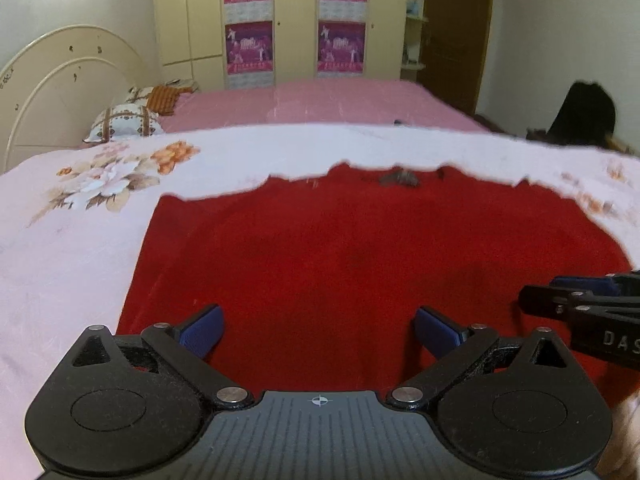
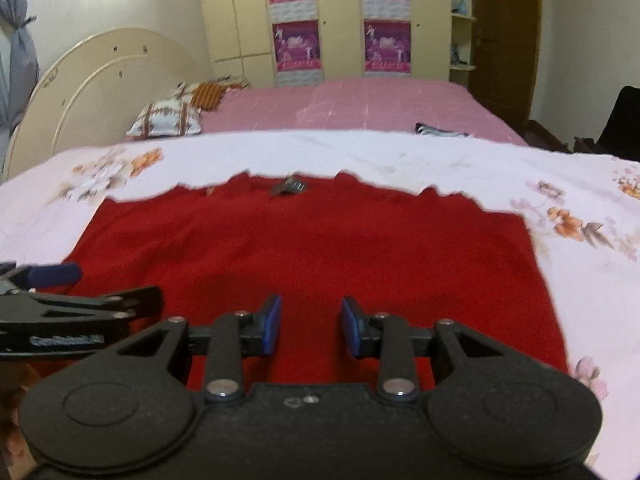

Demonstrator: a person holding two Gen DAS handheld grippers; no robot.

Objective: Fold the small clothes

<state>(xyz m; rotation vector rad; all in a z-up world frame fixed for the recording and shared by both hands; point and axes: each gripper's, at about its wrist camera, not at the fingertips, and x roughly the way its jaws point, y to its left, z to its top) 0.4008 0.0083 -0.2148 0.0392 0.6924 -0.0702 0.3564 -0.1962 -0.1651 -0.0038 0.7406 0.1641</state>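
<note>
Red garment: spread flat on a pale floral sheet covering the near bed; far edge ragged in outline, with a small grey tag-like patch near its middle. Both views show it filling the foreground.

Left tool: blue pads wide apart, nothing between them, poised over the near part of the garment. The right wrist view shows it only from the side, at the left edge.

Right tool: blue pads a moderate gap apart, nothing between them, over the near part of the garment. The left wrist view catches only its side at the right edge.

Left wrist view only: dark rounded shape at far right, blurred.

Right wrist view only: grey curtain at far left; small dark and pale item on the pink bed.

Both views: cream headboard, patterned pillows, cream wardrobe with purple posters.
</note>
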